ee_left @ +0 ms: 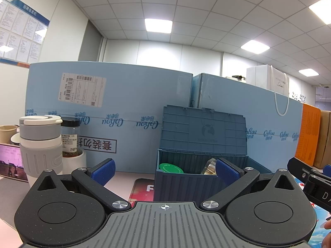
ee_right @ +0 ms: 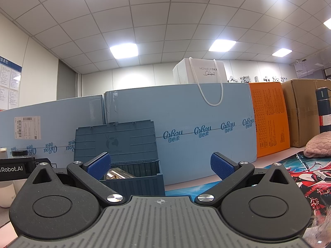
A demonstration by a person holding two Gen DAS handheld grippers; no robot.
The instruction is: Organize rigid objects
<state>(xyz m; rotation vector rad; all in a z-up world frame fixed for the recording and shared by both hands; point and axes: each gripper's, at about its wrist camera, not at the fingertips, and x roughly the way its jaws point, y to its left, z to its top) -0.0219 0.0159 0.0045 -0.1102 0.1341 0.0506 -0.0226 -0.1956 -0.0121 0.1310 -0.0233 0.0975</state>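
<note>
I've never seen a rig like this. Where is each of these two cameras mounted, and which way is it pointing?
Left wrist: sits on the left gripper, looking forward between its open blue fingers at the open blue storage box; the right gripper pokes in at the right edge.
Right wrist: sits on the right gripper, facing the same way from further right; its open fingers frame the box and the light blue cartons.
Shared: the storage box, cartons and white gift bag.

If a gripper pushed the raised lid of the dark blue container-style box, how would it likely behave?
The ribbed plastic lid looks stiff, so it would probably swing down rather than flex. The dark blue box seems small and light; a push might slide it on the mat.
</note>
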